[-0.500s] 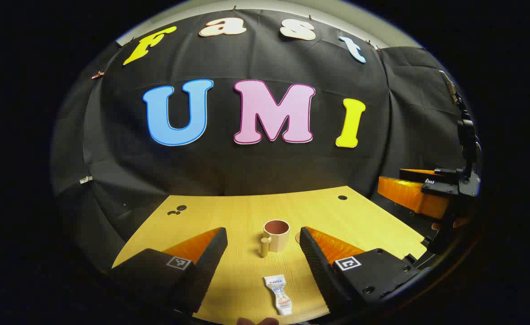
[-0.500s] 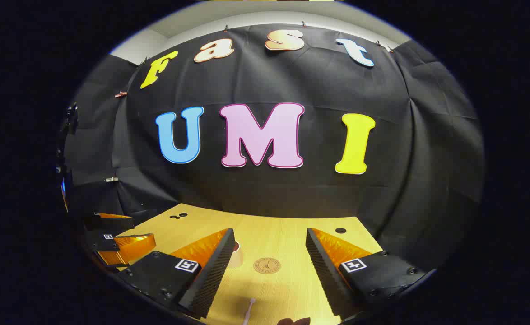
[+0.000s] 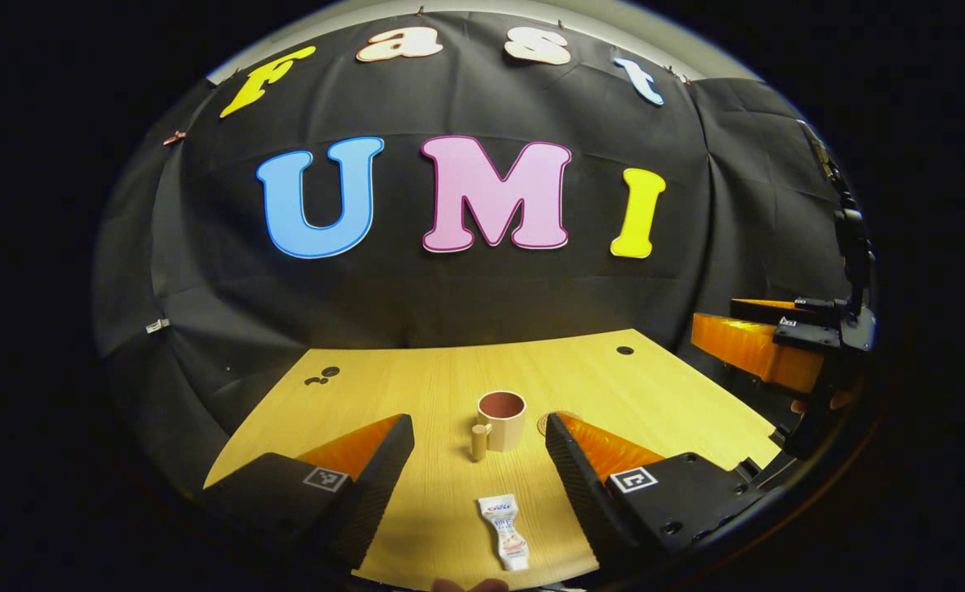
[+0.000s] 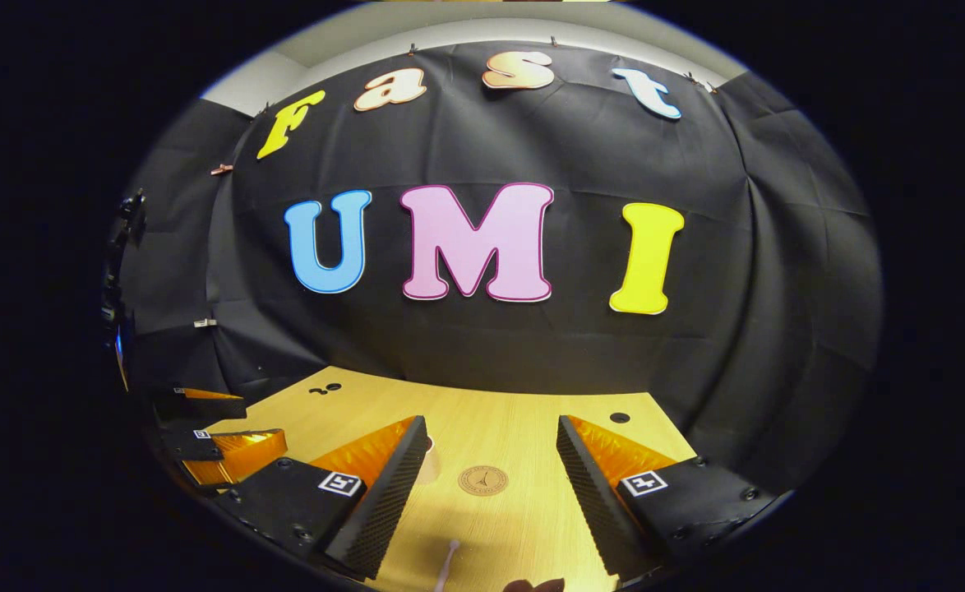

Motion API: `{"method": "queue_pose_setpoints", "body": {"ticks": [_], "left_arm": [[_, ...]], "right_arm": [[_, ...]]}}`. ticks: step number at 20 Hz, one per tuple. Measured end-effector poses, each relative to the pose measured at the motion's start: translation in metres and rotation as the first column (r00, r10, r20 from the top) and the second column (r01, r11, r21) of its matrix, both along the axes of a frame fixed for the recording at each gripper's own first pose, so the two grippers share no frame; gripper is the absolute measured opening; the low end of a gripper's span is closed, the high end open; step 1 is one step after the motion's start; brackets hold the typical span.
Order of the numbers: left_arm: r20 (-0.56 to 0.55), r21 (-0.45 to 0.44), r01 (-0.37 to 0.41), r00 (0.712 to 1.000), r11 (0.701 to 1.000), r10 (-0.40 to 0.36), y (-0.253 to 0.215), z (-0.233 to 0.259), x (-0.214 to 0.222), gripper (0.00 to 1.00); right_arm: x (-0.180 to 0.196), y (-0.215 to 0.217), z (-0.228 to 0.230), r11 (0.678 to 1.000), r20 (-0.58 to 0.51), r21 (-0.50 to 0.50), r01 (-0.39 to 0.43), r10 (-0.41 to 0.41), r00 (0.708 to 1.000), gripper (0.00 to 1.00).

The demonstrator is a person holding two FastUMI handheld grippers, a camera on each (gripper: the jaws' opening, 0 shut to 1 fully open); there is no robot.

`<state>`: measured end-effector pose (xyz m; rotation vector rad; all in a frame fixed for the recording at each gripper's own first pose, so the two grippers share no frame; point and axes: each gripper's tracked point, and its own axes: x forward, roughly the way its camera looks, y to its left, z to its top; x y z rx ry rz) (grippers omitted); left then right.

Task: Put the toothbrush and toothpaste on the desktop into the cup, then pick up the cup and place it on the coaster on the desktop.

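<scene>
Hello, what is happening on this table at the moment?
A person holds two tools above a wooden desktop, and both are open and empty. The left tool faces the cup, with the toothpaste lying flat in front of it. The right tool faces the coaster; the toothbrush tip shows near the edge. Nothing is in the cup yet.

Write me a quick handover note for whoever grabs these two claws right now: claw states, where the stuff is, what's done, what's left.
Left claw: open, empty, above the desktop's near edge.
Right claw: open, empty, facing the coaster.
Cup: upright on the desktop, nothing seen inside, coaster just to its right.
Toothpaste: lying flat between the left claw's fingers, near the front edge.
Toothbrush: tip seen at the near edge, ahead of the right claw.
Done: nothing yet.
Left: toothpaste and toothbrush into the cup, then the cup onto the coaster.
</scene>
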<state>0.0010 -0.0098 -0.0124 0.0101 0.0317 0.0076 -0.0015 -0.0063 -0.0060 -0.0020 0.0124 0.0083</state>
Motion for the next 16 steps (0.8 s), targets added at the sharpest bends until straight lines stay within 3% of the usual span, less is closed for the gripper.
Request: {"method": "queue_pose_setpoints", "body": {"ticks": [5, 9, 14, 15, 16], "left_arm": [[-0.018, -0.001, -0.007, 1.0, 1.0, 0.007, 0.0, -0.006, 0.003, 1.0], [-0.145, -0.037, -0.023, 0.989, 0.999, 0.017, -0.002, -0.043, 0.011, 0.99], [-0.361, -0.174, -0.014, 0.931, 0.985, -0.051, -0.026, -0.106, 0.024, 1.0], [-0.405, -0.193, -0.021, 0.912, 0.981, -0.06, -0.03, -0.119, 0.025, 0.97], [-0.446, -0.204, -0.027, 0.893, 0.979, -0.068, -0.034, -0.136, 0.025, 0.87]], "right_arm": [[0.002, 0.0, -0.006, 1.0, -0.015, -0.001, -0.004, 0.004, 1.0, 0.97], [-0.001, -0.004, -0.014, 1.0, -0.038, -0.004, -0.001, 0.001, 0.999, 0.97], [-0.009, -0.013, -0.031, 1.0, -0.076, 0.014, -0.001, 0.002, 0.997, 0.97], [-0.01, -0.016, -0.034, 1.0, -0.084, 0.014, 0.001, 0.0, 0.996, 0.97], [-0.012, -0.019, -0.036, 1.0, -0.09, 0.012, 0.003, -0.002, 0.996, 0.97]]}}
